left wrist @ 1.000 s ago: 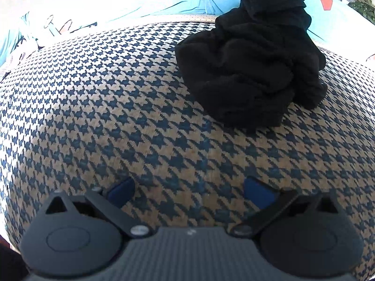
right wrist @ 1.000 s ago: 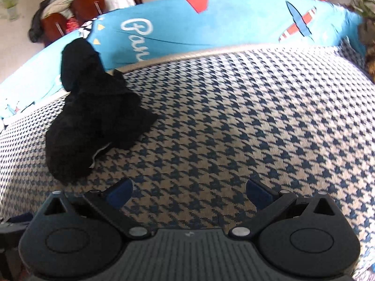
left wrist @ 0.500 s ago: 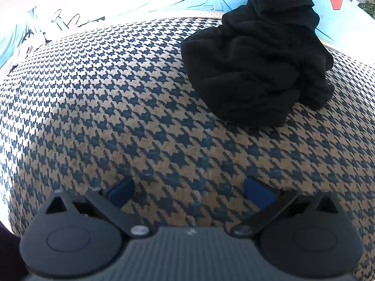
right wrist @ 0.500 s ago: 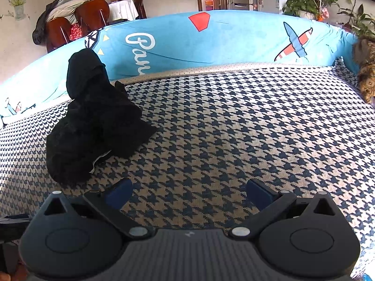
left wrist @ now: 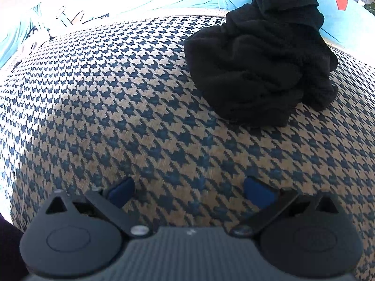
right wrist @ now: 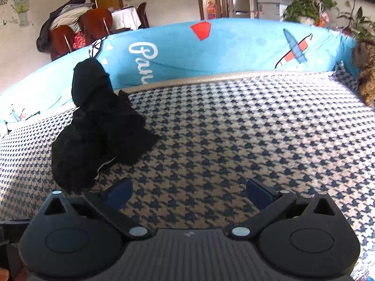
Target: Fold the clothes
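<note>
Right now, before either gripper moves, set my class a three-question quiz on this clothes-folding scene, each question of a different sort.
1. True or false: the black garment lies flat and spread out on the houndstooth cover.
2. Multiple choice: the left gripper is (A) shut on the garment, (B) open and empty, (C) out of view.
3. Fill in: in the right wrist view, the garment sits ahead and to the ____ of the right gripper.

Key
1. False: it is bunched in a heap.
2. B: its blue pads stand apart with only the cover between them.
3. Left.
</note>
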`<state>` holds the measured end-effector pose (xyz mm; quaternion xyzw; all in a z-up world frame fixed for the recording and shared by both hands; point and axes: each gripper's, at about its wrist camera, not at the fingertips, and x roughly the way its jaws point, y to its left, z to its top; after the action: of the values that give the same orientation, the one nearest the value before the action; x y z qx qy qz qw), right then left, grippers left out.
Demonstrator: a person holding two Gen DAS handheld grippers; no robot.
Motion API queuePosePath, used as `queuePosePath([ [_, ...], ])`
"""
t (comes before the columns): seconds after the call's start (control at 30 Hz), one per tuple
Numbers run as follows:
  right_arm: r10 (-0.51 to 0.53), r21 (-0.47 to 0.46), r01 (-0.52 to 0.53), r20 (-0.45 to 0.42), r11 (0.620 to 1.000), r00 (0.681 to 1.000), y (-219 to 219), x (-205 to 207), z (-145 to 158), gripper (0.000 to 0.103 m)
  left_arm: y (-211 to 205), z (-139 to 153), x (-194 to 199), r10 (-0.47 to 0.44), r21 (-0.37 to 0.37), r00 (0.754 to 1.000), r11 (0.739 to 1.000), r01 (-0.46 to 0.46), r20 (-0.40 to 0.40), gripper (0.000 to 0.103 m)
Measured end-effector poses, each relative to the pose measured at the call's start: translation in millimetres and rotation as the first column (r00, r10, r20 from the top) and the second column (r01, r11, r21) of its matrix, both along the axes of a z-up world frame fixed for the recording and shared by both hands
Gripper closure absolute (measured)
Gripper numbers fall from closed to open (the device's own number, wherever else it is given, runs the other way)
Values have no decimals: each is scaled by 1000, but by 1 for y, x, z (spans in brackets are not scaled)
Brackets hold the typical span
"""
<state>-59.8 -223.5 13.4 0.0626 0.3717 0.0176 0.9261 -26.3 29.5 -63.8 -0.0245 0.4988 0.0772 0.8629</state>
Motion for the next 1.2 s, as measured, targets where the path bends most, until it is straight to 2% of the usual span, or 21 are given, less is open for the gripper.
queuePosePath([
  [0.17, 14, 39, -12, -45, 999, 999, -2, 2, -2, 0, 1, 0, 2, 11, -1, 1000, 1000, -11, -7, 0],
  [0.67, 84, -2, -85, -86, 996, 993, 13, 8, -12, 0, 6, 5, 6, 21, -8, 999, 1000, -21, -24, 0],
  [0.83, 85, -1, -86, -95, 996, 992, 13, 12, -16, 0, 8, 14, 2, 13, 16, 1000, 1000, -13, 9, 0],
  [0.9, 89, 11, -88, -93, 996, 992, 12, 14, -16, 0, -3, 23, 7, 16, 7, 1000, 1000, -16, 25, 0],
  [1.0, 82, 24, -80, -91, 997, 992, 11, 16, -17, 0, 8, 33, -2, 21, -16, 999, 1000, -21, 49, 0],
  [1.2, 59, 40, -55, -94, 998, 994, 6, 23, -14, 0, 12, 37, -9, 32, -35, 998, 999, -30, 60, 0],
])
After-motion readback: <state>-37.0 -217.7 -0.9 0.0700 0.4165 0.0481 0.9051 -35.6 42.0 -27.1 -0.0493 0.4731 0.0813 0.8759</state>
